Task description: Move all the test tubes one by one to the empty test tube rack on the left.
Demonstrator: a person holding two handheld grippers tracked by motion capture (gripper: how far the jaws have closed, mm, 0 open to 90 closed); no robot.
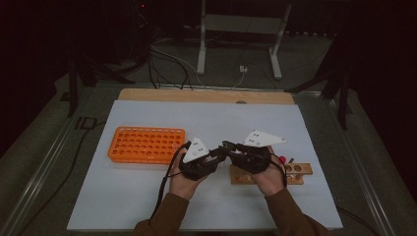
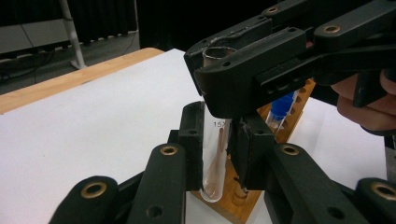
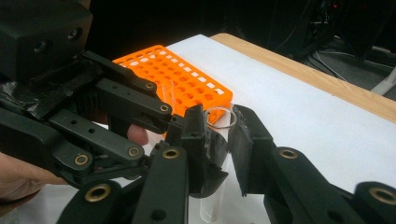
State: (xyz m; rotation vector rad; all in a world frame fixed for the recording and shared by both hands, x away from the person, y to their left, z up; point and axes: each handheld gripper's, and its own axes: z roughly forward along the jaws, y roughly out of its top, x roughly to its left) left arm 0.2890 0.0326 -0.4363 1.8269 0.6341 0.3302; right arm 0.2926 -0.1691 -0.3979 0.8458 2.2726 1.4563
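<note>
Two grippers on one glass test tube — a handover, by the look of it. The right gripper has its fingers closed near the tube's open rim, while the left gripper clamps its fingers lower on the body. The tube hangs upright just above the wooden rack — presumably bound for the orange rack across the surface.

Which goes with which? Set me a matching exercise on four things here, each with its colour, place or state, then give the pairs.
Things:
1 glass test tube
2 plastic rack
3 wooden rack
4 tube cap

Matches:
A blue
B orange
C clamped between black jaws
D holds a capped tube

Pairs: 1-C, 2-B, 3-D, 4-A
</note>
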